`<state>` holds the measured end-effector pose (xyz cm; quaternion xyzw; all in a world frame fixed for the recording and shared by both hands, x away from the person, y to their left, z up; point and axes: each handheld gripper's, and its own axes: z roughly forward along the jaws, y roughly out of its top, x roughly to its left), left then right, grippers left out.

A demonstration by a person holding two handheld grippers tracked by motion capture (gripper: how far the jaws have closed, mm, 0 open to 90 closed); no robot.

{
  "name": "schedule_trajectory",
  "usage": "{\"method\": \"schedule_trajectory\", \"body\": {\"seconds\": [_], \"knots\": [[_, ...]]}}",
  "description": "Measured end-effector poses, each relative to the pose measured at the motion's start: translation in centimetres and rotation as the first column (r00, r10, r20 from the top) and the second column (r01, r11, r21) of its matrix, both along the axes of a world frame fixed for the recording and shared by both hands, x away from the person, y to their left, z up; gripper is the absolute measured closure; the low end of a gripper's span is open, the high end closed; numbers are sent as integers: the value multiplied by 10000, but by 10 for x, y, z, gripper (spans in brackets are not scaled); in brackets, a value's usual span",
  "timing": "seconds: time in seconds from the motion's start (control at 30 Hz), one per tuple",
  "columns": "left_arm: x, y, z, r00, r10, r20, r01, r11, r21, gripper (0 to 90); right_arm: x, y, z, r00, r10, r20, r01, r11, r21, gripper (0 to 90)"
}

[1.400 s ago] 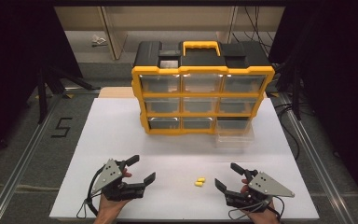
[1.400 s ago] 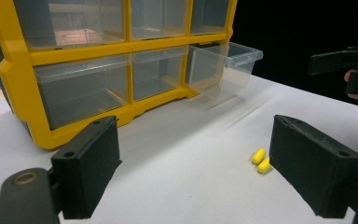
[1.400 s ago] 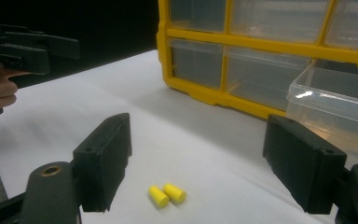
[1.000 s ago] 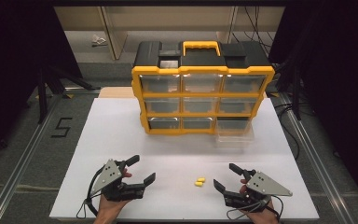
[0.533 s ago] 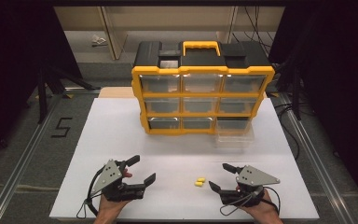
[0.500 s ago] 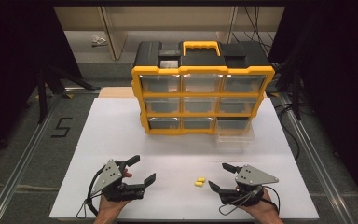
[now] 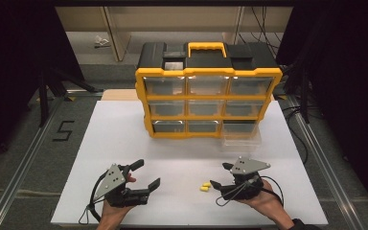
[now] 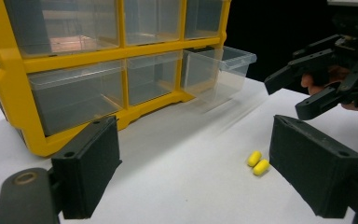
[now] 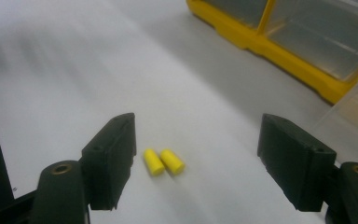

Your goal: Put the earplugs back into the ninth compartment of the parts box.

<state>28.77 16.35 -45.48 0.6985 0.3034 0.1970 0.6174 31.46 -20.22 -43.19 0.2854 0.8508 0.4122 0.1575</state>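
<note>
While the left gripper (image 7: 146,175) rests low on the white table (image 7: 124,139) with its jaws wide apart and nothing between them, the right gripper (image 7: 221,176) points its jaws toward two yellow earplugs (image 7: 204,186). Those jaws stand apart and have just been closing a little; they do not touch the earplugs. Seen from the right gripper view, the earplugs (image 9: 163,161) lie side by side, touching each other, just ahead of the jaws and nearer the left one. From the left gripper view they (image 8: 257,163) lie just beside its right jaw. Beyond both grippers stands a yellow drawer organizer (image 7: 208,103), its lower drawer (image 7: 240,134) on the right gripper's side pulled out.
</note>
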Motion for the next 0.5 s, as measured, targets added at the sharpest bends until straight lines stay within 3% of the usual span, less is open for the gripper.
{"method": "schedule_trajectory", "body": {"seconds": [0.23, 0.5], "knots": [[0, -1, 0, 10000, -31, -15, 31, 10000, 1, 159, 12, 12, -4, 9975, 460, -542, -497, 9963, -699, 349], [0, -1, 0, 10000, -39, -5, 39, 10000, 5, 158, 25, 19, -15, 9891, 842, -1205, -1029, 9820, -1584, 409]]}}
